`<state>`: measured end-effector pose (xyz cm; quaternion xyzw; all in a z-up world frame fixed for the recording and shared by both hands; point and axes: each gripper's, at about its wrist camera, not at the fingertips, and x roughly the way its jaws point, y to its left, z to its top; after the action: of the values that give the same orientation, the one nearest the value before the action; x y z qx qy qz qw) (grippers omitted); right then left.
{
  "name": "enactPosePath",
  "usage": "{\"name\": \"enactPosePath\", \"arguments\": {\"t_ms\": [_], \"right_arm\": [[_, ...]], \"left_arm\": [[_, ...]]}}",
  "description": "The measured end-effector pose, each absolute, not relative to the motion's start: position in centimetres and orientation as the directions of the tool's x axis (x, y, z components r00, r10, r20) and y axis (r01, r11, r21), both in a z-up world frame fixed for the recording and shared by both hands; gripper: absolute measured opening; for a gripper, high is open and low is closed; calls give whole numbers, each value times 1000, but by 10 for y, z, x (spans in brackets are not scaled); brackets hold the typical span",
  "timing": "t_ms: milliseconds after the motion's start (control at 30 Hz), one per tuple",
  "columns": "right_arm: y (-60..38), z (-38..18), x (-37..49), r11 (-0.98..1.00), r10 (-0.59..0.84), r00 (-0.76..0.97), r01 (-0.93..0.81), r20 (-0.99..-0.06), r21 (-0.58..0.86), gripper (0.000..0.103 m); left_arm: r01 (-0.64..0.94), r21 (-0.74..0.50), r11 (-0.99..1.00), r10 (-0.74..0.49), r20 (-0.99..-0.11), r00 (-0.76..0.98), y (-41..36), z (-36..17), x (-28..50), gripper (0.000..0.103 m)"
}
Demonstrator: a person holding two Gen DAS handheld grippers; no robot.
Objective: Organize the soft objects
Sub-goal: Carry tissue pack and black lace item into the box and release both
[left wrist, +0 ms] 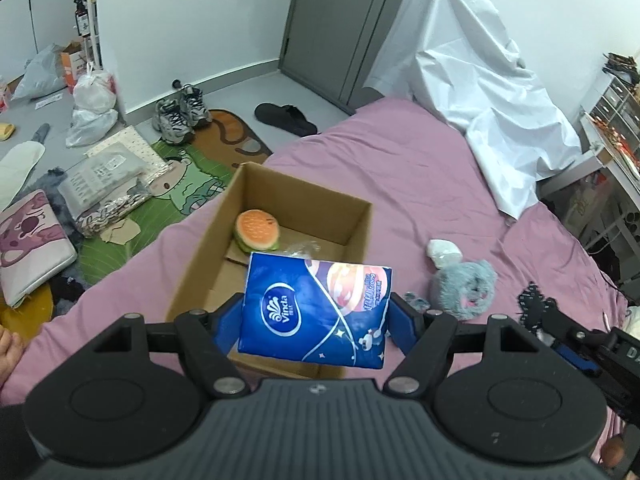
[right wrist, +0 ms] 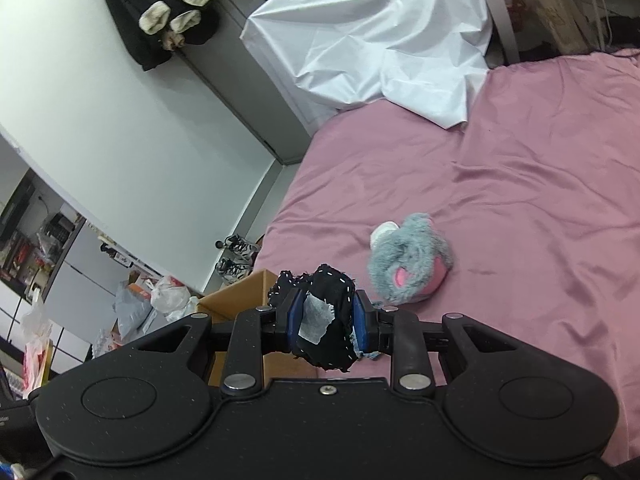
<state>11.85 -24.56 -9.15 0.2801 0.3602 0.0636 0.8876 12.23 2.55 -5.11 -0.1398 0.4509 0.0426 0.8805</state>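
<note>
My left gripper (left wrist: 316, 316) is shut on a blue Vinda tissue pack (left wrist: 316, 312) and holds it above the near side of an open cardboard box (left wrist: 200, 256) on the pink bed. A burger-shaped soft toy (left wrist: 257, 230) and a clear plastic scrap (left wrist: 304, 248) lie inside the box. My right gripper (right wrist: 326, 320) is shut on a black cloth item with a white label (right wrist: 328, 316), held above the bed beside the box corner (right wrist: 240, 292). A grey and pink plush slipper (right wrist: 408, 268) lies on the bed; it also shows in the left wrist view (left wrist: 466, 286) with a white soft item (left wrist: 442, 252) behind it.
A crumpled white sheet (left wrist: 472, 80) covers the head of the pink bed (left wrist: 400, 168). The floor to the left holds sneakers (left wrist: 180, 114), a black slipper (left wrist: 286, 118), plastic bags (left wrist: 92, 96), packages and a cartoon mat (left wrist: 192, 184). Shelves (left wrist: 616, 120) stand right of the bed.
</note>
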Motion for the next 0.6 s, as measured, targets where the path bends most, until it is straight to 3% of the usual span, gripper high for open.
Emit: {"name": "enactPosePath", "arguments": {"t_ms": [600], "right_arm": [[-224, -98, 134, 874, 327, 733, 6, -596, 487, 26]], "left_arm": [[-224, -190, 956, -49, -854, 518, 57, -90, 153, 73]]}}
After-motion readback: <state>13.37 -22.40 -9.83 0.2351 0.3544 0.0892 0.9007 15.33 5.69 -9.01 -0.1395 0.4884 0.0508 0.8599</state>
